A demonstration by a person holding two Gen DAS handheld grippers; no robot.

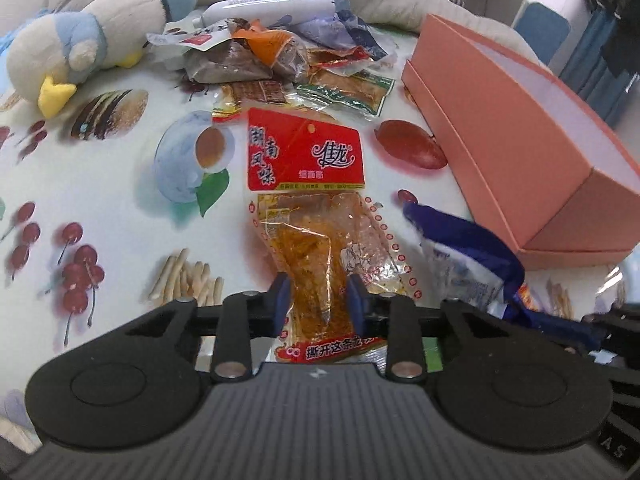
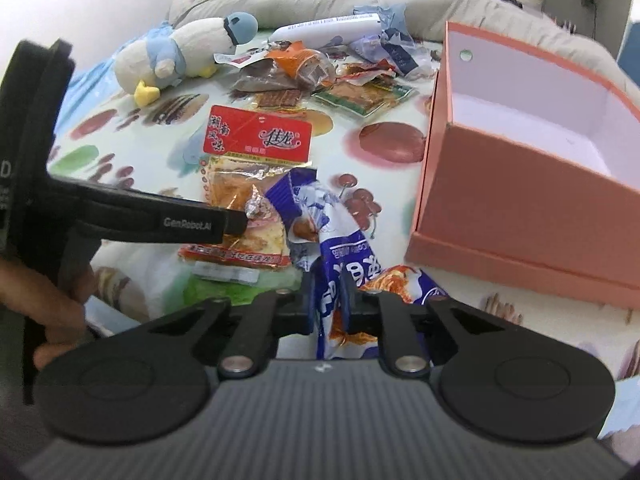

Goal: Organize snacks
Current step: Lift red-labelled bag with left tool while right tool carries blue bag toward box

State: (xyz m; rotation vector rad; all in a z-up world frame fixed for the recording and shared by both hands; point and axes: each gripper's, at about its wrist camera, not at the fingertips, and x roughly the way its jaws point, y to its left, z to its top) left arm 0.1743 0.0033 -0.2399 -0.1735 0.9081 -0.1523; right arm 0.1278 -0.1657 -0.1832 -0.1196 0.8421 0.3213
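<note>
While both packets are clamped, nothing boxed yet.
Red-label packet (image 1: 308, 216): centre frame, pinched by left gripper (image 1: 320, 300).
Blue packet (image 2: 340, 256): lower centre, squeezed in right gripper (image 2: 327, 304).
Pink box (image 2: 532, 168): right, empty.
Remaining pile (image 1: 280, 64): upper centre.
Clutter: plush penguin (image 1: 80, 44), upper left.

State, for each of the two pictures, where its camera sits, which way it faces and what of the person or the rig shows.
Left wrist: on the left gripper, looking down along its fingers at the red snack pack they clamp.
Right wrist: on the right gripper, shut on the blue snack packet; the left gripper and a hand show.
Shared: both packs, pink box, plush penguin.
</note>
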